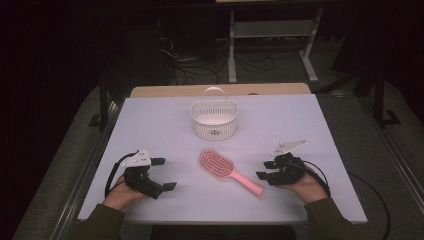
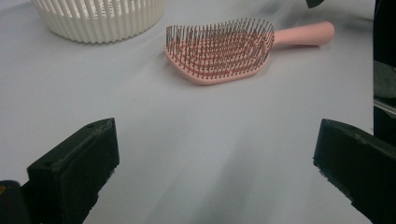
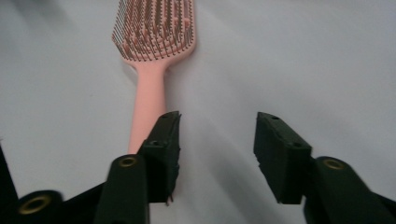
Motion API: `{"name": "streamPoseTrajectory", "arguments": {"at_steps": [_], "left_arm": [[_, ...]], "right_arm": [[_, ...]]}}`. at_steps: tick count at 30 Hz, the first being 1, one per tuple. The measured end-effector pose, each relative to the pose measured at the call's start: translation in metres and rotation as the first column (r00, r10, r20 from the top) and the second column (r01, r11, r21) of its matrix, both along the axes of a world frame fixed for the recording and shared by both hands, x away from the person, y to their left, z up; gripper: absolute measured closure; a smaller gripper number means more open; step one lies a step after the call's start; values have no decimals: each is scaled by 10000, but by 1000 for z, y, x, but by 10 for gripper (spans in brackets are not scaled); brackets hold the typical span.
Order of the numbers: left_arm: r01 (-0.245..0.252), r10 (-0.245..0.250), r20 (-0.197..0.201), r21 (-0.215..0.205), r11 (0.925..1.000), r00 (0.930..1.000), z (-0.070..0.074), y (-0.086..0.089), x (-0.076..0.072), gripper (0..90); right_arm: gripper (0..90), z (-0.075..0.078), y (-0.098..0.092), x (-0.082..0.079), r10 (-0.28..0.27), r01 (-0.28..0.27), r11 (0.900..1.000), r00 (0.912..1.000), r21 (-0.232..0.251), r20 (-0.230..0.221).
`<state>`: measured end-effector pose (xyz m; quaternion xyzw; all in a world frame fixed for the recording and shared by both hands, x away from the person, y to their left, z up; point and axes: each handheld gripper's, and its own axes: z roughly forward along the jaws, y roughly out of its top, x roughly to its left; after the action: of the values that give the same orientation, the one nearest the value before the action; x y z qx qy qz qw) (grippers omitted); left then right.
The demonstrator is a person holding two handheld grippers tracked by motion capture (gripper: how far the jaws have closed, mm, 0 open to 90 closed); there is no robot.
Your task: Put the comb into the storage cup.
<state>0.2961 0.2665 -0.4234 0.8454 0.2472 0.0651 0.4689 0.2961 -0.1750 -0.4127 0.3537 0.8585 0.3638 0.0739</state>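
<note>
A pink hairbrush point(image 1: 220, 167) lies bristles up in the middle of the white table point(image 1: 300, 125), its handle pointing to the front right. A white slatted basket point(image 1: 214, 120) with a carry handle stands behind it. My left gripper point(image 1: 165, 173) rests at the front left, open, aimed at the brush head point(image 2: 219, 51); its jaws point(image 2: 217, 149) stand wide with bare table between them. My right gripper point(image 1: 264, 170) sits at the front right, just past the handle's end. It is open point(image 3: 217, 135) and holds nothing, and the brush handle point(image 3: 149, 93) runs just outside its left jaw.
The basket point(image 2: 98, 21) looks empty. A wooden board point(image 1: 220, 90) shows past the table's far edge. Beyond it, a white metal frame point(image 1: 270, 30) and loose cables point(image 1: 200, 65) lie on the dark floor. Bare table surrounds the brush on all sides.
</note>
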Motion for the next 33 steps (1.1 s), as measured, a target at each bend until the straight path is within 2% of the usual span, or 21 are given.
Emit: {"name": "streamPoseTrajectory", "arguments": {"at_steps": [3, 6, 7, 9, 10, 14, 20, 33], "left_arm": [[7, -7, -37, 2, 10000, 10000, 0, 0, 0, 0], [17, -17, -46, 3, 10000, 10000, -1, -1, 0, 0], [17, -17, -44, 9, 10000, 10000, -1, 0, 0, 0], [18, -18, -36, 9, 10000, 10000, -1, 0, 0, 0], [25, -25, -20, 11, 10000, 10000, 0, 0, 0, 0], [35, -35, -22, 27, 10000, 10000, 0, 0, -1, 0], [21, -21, -25, 23, 10000, 10000, -1, 0, 0, 0], [50, -50, -27, 43, 10000, 10000, -1, 0, 0, 0]], "right_arm": [[309, -1, -3, -1, -157, 153, 9997, 9995, 184, 264], [155, -2, -7, -2, -277, 253, 9979, 9988, 590, 402], [116, -2, -9, -2, -289, 263, 9973, 9989, 681, 362], [104, -3, -10, -3, -364, 332, 9967, 9985, 746, 419], [40, -4, -15, -4, -409, 359, 9955, 9976, 872, 564], [7, -6, -21, -7, -521, 451, 9939, 9963, 1011, 679], [0, -7, -28, -9, -642, 564, 9939, 9945, 946, 823], [0, -1, -29, -7, -638, 547, 9939, 9935, 962, 941]]}}
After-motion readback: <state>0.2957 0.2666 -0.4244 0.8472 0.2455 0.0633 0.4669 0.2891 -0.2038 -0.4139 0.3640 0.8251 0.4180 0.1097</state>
